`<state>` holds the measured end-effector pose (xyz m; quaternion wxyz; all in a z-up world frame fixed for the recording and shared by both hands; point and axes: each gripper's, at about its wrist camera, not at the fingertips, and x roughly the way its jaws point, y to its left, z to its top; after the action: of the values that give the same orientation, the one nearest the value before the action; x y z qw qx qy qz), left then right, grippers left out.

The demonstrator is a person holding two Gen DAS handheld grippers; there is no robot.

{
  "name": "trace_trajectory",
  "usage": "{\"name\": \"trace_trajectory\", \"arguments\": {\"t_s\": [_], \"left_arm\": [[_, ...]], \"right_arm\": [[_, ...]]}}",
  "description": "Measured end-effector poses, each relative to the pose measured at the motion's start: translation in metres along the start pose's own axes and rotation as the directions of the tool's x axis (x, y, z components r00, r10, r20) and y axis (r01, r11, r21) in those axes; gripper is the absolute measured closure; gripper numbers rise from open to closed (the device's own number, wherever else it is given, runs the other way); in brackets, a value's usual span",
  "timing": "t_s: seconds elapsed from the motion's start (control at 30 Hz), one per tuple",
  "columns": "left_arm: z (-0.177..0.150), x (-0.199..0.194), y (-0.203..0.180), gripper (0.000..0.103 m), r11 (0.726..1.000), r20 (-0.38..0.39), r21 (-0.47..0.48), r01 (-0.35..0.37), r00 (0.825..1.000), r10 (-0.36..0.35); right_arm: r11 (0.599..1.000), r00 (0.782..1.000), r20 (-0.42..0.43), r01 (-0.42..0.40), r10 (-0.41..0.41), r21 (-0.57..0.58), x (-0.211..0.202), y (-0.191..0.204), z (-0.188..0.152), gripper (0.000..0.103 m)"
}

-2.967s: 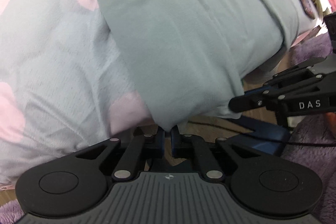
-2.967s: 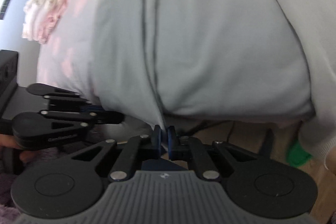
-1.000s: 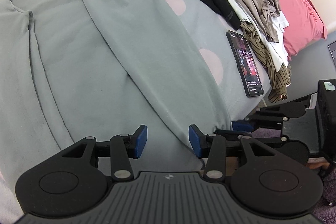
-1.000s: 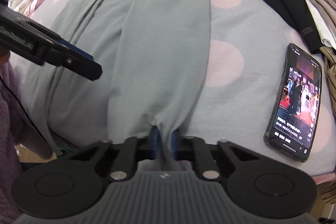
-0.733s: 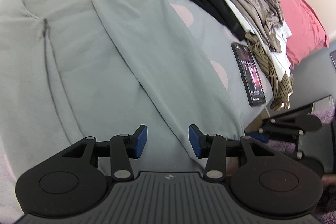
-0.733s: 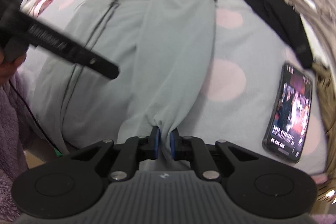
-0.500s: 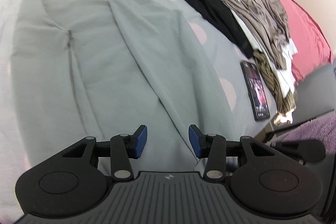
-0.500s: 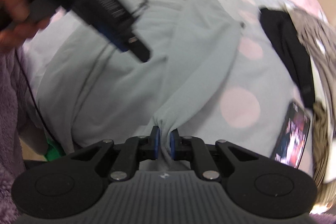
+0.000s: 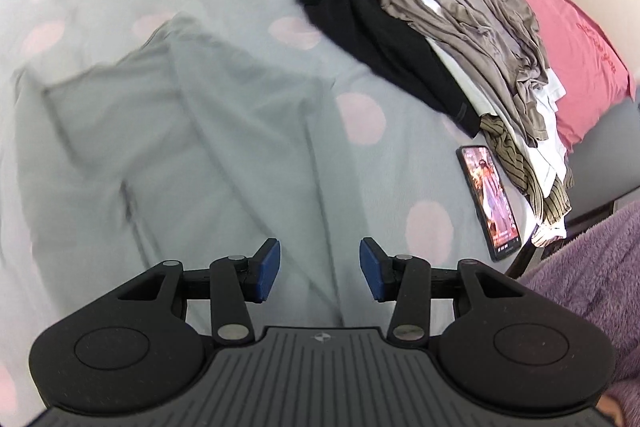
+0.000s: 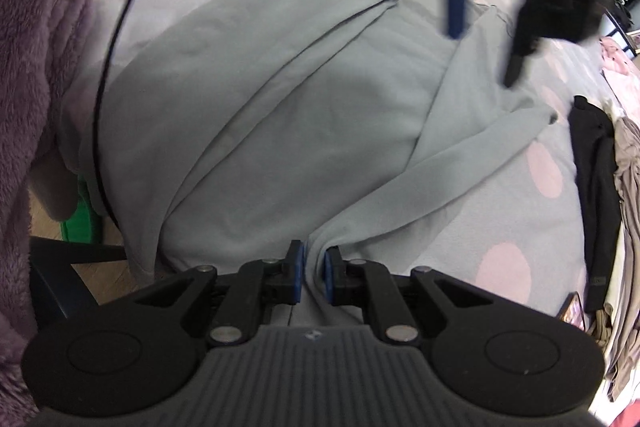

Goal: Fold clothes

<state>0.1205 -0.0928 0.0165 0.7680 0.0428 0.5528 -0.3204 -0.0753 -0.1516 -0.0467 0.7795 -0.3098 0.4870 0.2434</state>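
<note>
we have the right tool [image 10: 312,277] pinched narrow on a bunched end of the grey garment [image 10: 280,115], at bottom centre of the right wrist view. from that pinch the held strip runs as a long fold up and to the right, ending in a corner at mid right of the frame. the rest of the garment lies spread on the dotted bed [image 10: 552,235], filling the centre and left of the frame, with creases running from lower left to upper right.

our left tool [image 9: 319,269] is about half wide with nothing between the blue pads [image 9: 269,269]; only flat cloth and bedding show below the gap. in the right wrist view it is the blurred dark shape at the upper right, over the far part of the garment.

so the key relation: the held strip's long axis points away from the right tool toward the upper right, and the free left tool sits nearer the far end. we judge the left is the one placed to take a far edge next.

phone [image 9: 490,201] and the clothes pile [image 9: 440,23] lie well apart, right side of the left wrist view.
</note>
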Motion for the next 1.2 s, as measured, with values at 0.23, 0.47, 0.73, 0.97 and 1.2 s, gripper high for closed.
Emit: {"name": "trace_trajectory", "arguments": {"t_s": [0.23, 0.47, 0.73, 0.97, 1.2], "left_arm": [[0.059, 0.046, -0.032, 0.057, 0.993, -0.049, 0.115, -0.037, 0.998, 0.042], [0.096, 0.099, -0.044, 0.059, 0.981, -0.079, 0.143, -0.128, 0.987, 0.140], [0.108, 0.130, -0.037, 0.083, 0.970, -0.119, 0.160, -0.183, 0.972, 0.203], [0.106, 0.111, -0.015, 0.100, 0.989, -0.064, 0.086, -0.117, 0.990, 0.123], [0.084, 0.049, 0.029, 0.100, 0.997, 0.077, -0.075, 0.028, 0.997, -0.022]], "right_arm": [[1.000, 1.000, -0.006, -0.024, 0.024, -0.004, 0.002, -0.002, -0.001, 0.090], [0.998, 0.998, 0.001, -0.061, 0.061, 0.026, 0.003, -0.006, -0.006, 0.090], [0.995, 0.996, 0.014, -0.089, 0.088, 0.041, 0.001, -0.008, -0.007, 0.090], [0.992, 0.997, 0.023, -0.080, 0.078, 0.098, -0.012, -0.013, -0.019, 0.090], [0.982, 1.000, 0.015, -0.028, 0.025, 0.187, -0.027, -0.021, -0.036, 0.090]]}}
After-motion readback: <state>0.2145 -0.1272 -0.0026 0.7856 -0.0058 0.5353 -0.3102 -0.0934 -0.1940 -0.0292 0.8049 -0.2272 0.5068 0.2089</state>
